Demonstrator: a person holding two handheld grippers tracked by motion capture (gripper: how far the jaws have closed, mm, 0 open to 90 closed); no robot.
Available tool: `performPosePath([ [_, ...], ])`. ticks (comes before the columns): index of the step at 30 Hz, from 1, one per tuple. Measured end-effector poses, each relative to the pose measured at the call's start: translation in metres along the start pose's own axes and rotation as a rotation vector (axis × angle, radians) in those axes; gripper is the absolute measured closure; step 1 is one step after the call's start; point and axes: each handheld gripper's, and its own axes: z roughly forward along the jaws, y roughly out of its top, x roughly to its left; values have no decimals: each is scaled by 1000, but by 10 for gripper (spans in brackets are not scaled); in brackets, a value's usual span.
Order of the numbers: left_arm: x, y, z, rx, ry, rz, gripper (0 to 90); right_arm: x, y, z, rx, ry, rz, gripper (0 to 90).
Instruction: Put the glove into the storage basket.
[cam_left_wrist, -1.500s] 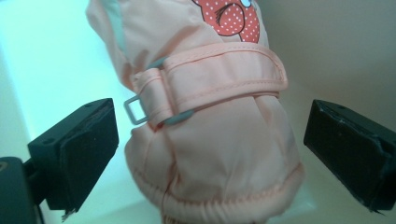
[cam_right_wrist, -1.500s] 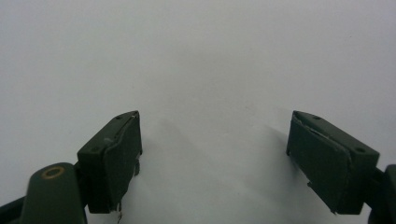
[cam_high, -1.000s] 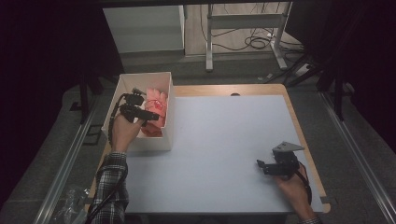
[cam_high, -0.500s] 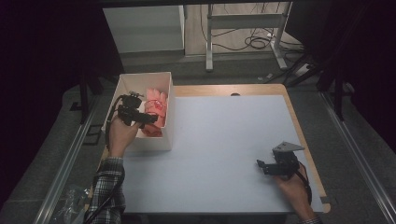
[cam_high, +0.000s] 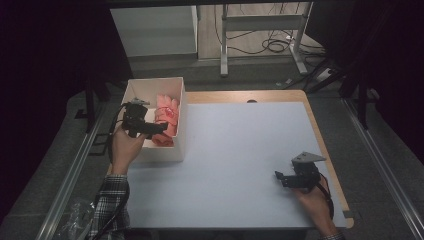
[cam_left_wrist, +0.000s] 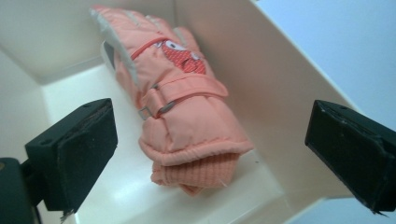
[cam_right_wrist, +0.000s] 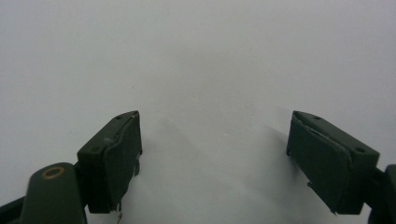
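Your work surface is a pale grey-white rectangular table (cam_high: 240, 150) with a light wooden edge along its far and right sides, and directly on it, at its far left corner, sits an open white cardboard box (cam_high: 181, 125).

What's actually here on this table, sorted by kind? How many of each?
Pink ski glove: 1, possibly more rolled together
White box: 1
Hand-held tool, left and right: 2
Table: 1
Total: 5
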Motion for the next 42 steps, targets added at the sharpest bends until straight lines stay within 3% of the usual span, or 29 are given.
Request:
performPosePath([
  [11, -22, 8, -12, -39, -58, 57, 31, 0, 0, 0, 0, -1, 0, 183],
  [20, -55, 16, -13, -62, -125, 130, 30, 0, 0, 0, 1, 0, -1, 183],
  [32, -105, 18, 1, -80, -224, 220, 30, 0, 0, 0, 1, -1, -2, 183],
  [42, -141, 4, 20, -78, -299, 267, 30, 0, 0, 0, 1, 0, -3, 183],
])
